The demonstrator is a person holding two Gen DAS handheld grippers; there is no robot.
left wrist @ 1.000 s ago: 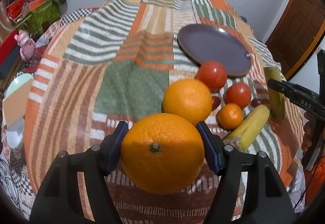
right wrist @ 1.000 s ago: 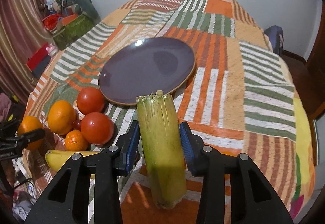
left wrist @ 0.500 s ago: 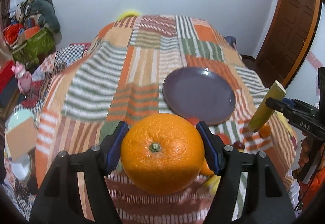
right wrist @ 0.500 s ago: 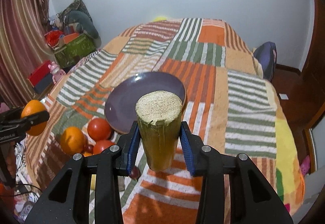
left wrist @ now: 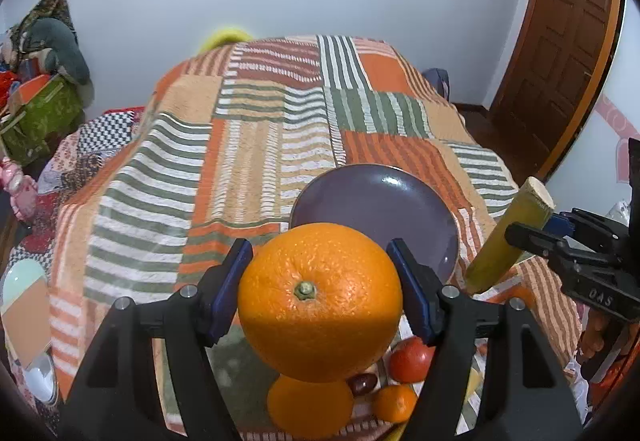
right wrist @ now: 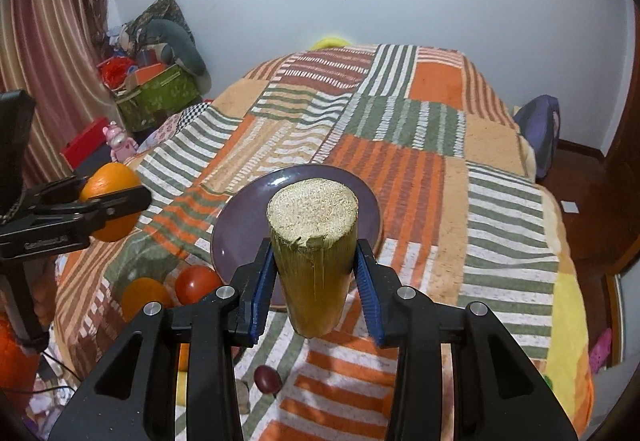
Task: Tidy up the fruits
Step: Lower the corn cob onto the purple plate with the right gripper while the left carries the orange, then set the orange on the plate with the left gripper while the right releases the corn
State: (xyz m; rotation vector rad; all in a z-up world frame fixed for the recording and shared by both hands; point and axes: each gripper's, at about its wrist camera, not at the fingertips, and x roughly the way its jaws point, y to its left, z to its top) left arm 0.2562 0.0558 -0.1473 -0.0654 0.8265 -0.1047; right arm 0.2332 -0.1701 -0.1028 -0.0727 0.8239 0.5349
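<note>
My left gripper [left wrist: 320,289] is shut on a large orange [left wrist: 320,301] and holds it in the air above the bed, just before the purple plate [left wrist: 376,201]. My right gripper [right wrist: 316,273] is shut on a yellow-green sugarcane piece [right wrist: 314,253], lifted and tilted, cut end up, near the plate [right wrist: 240,225]. In the left wrist view the cane [left wrist: 508,237] hangs right of the plate. Below lie another orange [left wrist: 310,401], a tomato [left wrist: 412,359], a small tangerine [left wrist: 396,403] and a dark red fruit [left wrist: 362,384].
A striped patchwork blanket [right wrist: 420,145] covers the bed. Another dark red fruit [right wrist: 268,379] lies on it under my right gripper. A green box [right wrist: 156,97] and toys stand on the floor at left. A wooden door [left wrist: 560,53] is at right.
Both grippers have risen from the blanket with their loads. The orange and the cane are lifted well above the fruit pile, and the cane has tilted its cut end upward.
</note>
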